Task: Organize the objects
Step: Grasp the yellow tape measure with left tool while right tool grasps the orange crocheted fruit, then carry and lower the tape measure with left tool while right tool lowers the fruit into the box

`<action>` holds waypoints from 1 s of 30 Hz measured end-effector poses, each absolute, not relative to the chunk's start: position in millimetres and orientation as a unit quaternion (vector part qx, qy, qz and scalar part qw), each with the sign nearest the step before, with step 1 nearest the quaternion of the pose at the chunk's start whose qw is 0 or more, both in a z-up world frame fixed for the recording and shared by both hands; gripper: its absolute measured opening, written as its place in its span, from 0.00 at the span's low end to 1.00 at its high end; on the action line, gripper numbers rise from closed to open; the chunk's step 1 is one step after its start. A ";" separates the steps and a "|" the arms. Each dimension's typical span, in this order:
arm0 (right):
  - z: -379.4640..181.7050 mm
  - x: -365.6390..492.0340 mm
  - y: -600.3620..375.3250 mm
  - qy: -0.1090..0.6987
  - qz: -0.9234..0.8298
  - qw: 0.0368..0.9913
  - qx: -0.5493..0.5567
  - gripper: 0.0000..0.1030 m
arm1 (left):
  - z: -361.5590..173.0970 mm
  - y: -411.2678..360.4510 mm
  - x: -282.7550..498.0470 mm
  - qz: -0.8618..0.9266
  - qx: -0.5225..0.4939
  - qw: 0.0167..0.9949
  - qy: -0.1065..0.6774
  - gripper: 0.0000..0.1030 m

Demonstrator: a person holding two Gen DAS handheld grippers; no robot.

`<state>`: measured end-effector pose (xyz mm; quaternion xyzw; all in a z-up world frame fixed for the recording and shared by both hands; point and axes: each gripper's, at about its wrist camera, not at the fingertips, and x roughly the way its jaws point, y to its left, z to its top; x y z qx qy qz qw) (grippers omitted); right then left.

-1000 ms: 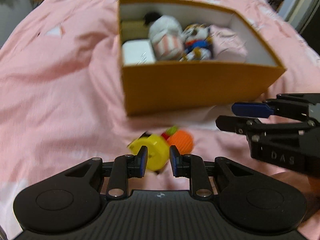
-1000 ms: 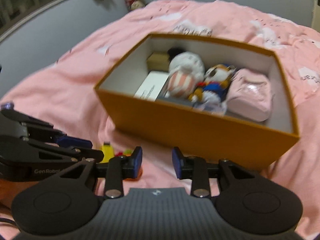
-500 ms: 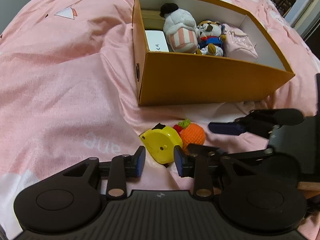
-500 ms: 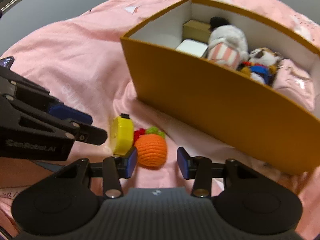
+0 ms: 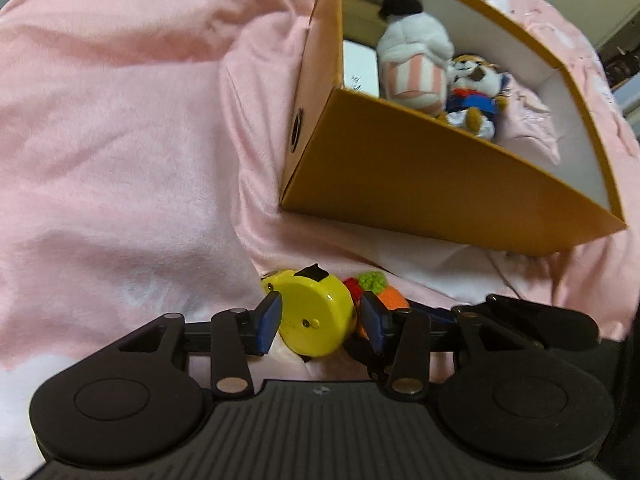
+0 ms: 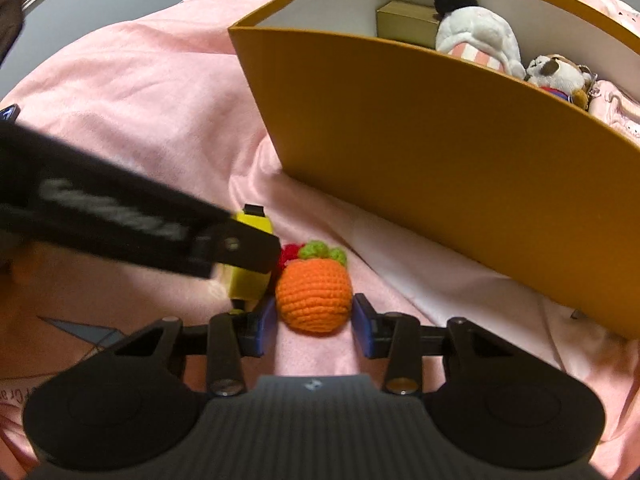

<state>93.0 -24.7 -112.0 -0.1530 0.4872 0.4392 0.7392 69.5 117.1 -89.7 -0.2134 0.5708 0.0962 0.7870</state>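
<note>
Both pairs of jaws stand spread. On the left gripper (image 5: 320, 322) they flank the yellow tape measure (image 5: 314, 314), which lies flat on the pink bed (image 5: 120, 152); its blue pads (image 5: 269, 322) sit just beside the case on either side, and whether they touch it I cannot tell. On the right gripper (image 6: 314, 324) they flank the orange crochet toy (image 6: 314, 294), with a thin gap showing at each pad.

Tape measure and crochet toy lie side by side, touching or nearly so, the toy's green and red tuft (image 6: 316, 251) pointing toward the box (image 6: 420, 160). In the right wrist view the left gripper crosses in from the left, blurred, over part of the tape measure (image 6: 252, 280).

That orange box sits on the bed just beyond both things. Inside it are a striped plush (image 5: 414, 64), a dog plush (image 5: 474, 92), a white card box (image 5: 360, 66), a tan carton (image 6: 406, 24) and a pink pouch (image 5: 528, 120).
</note>
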 end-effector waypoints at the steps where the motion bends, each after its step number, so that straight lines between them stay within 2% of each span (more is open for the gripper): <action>1: -112.8 92.8 -24.4 0.488 0.439 0.739 -0.154 0.41 | -92.6 116.1 71.5 0.104 -0.212 0.784 0.574 0.53; 6: -119.1 96.3 -23.7 0.496 0.435 0.737 -0.146 0.43 | -98.6 117.6 74.2 0.115 -0.217 0.781 0.574 0.57; 15: -112.7 96.0 -30.5 0.494 0.436 0.739 -0.137 0.41 | -91.9 125.6 61.6 0.096 -0.236 0.783 0.568 0.35; 24: -85.5 105.4 -63.8 0.476 0.380 0.782 -0.130 0.41 | -96.4 117.9 63.6 0.082 -0.210 0.787 0.575 0.34; 30: -58.1 107.5 -84.4 0.444 0.379 0.800 -0.136 0.41 | -81.4 113.6 55.2 0.068 -0.190 0.804 0.560 0.28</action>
